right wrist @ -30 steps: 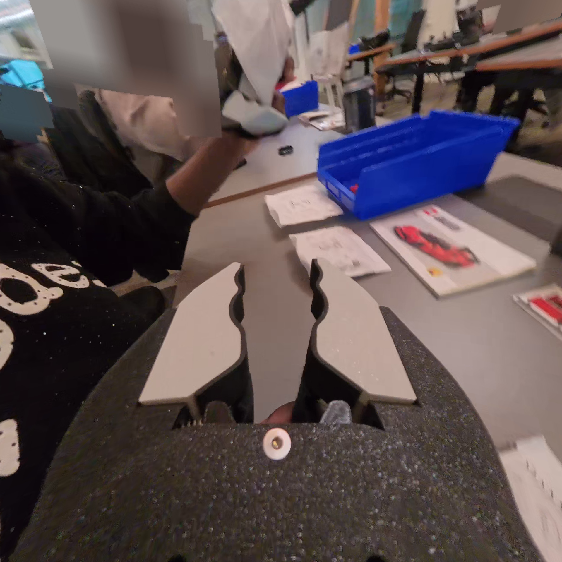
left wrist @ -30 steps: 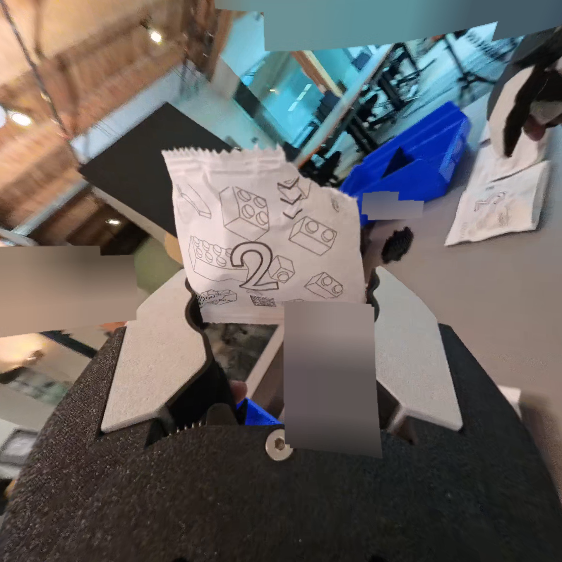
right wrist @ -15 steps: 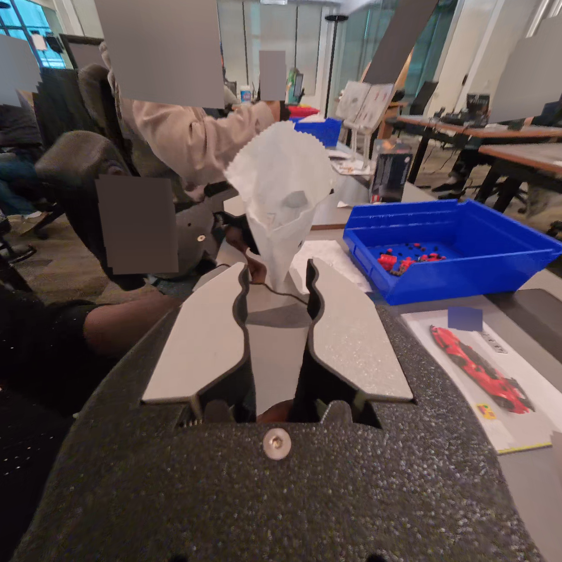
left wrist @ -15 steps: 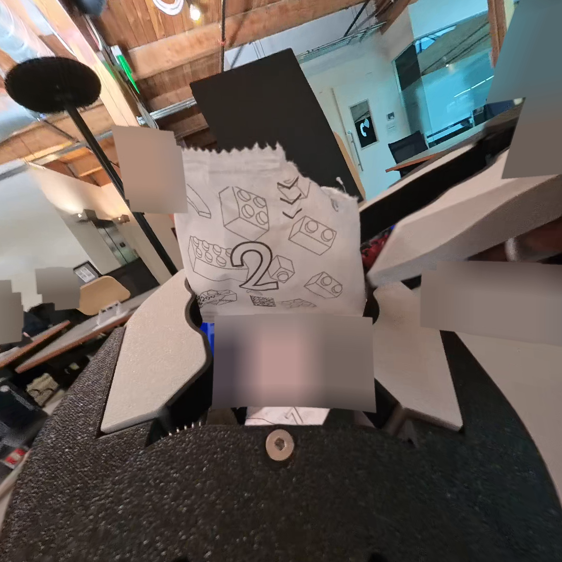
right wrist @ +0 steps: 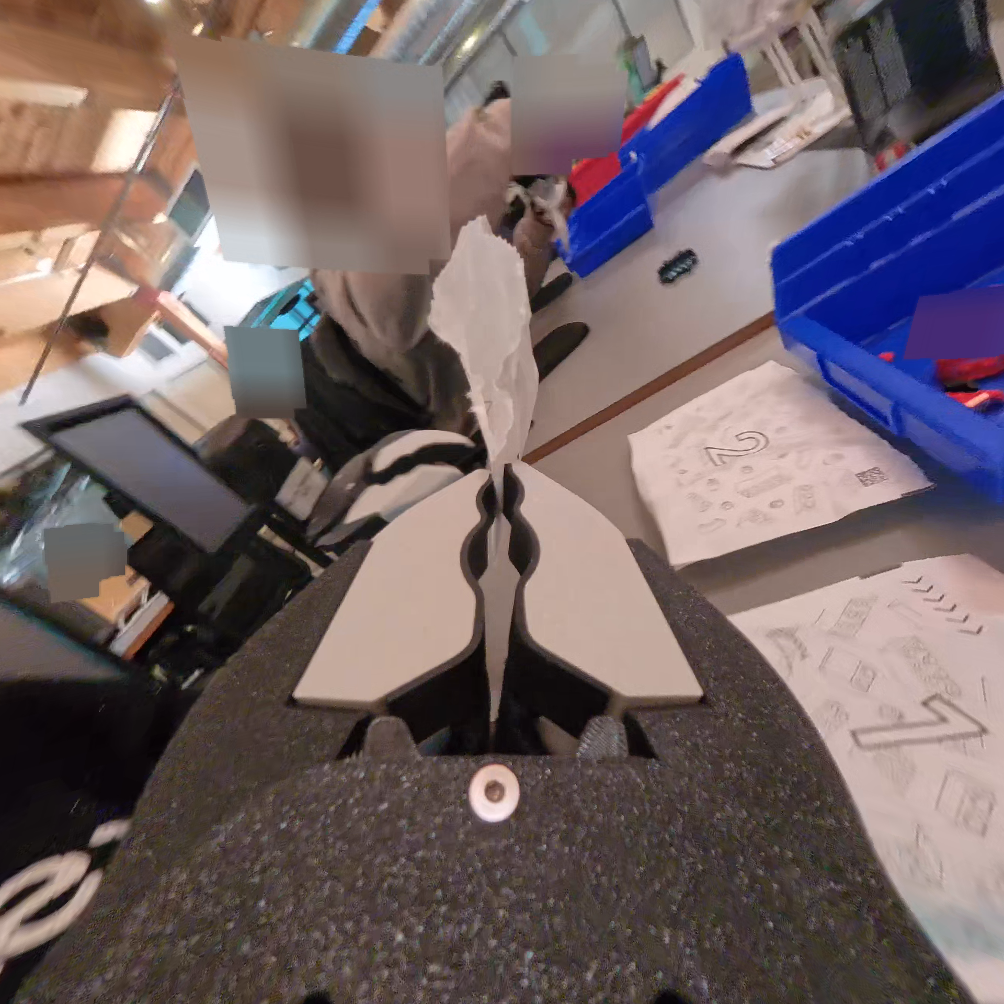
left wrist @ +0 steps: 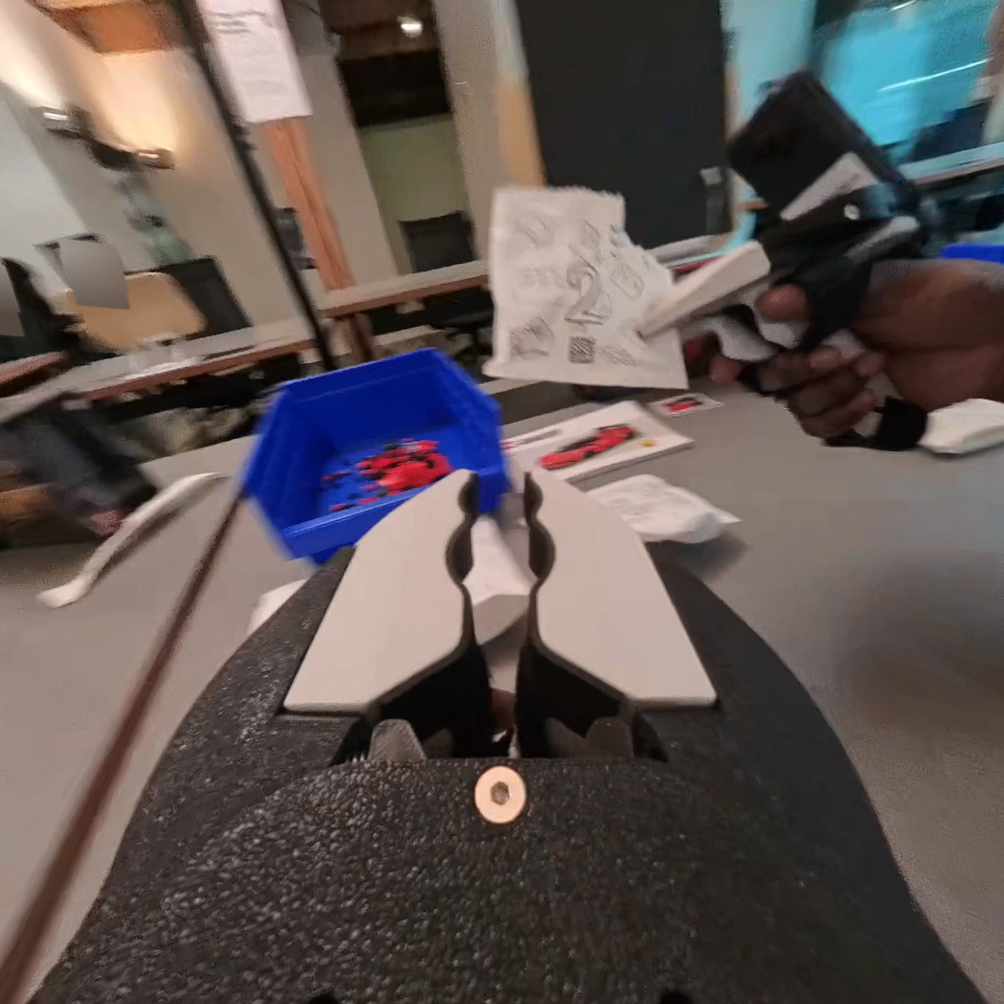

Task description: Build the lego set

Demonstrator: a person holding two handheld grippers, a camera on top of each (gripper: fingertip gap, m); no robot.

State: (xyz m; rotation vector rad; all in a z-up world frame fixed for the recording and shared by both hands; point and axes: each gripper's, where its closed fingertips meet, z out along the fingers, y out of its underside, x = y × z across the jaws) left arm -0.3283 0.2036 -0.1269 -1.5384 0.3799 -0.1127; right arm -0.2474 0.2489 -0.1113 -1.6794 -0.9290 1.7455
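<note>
The right gripper (right wrist: pixel 501 478) has its two fingers pressed together on a white paper bag (right wrist: pixel 489 347), which stands up crumpled out of the fingertips; the left wrist view shows the same bag (left wrist: pixel 576 293) flat-on, printed with line drawings and hanging in the air from that gripper (left wrist: pixel 657 320), held in a hand (left wrist: pixel 896 347). The left gripper (left wrist: pixel 500 489) is nearly closed, with a narrow gap between its fingers; something pale and blurred shows in that gap (whether it is pinched or lies on the table behind, I cannot tell). Just beyond its fingertips stands one blue bin (left wrist: pixel 380 434) with a heap of red and black pieces (left wrist: pixel 402 467) inside. On the grey table (left wrist: pixel 815 597) I count one booklet (left wrist: pixel 592 440) with a red car on its cover, and one crumpled white bag (left wrist: pixel 663 508) beside it. The right wrist view shows two more printed bags lying flat, one farther (right wrist: pixel 771 462) and one nearer (right wrist: pixel 896 733), and three blue bins.
</note>
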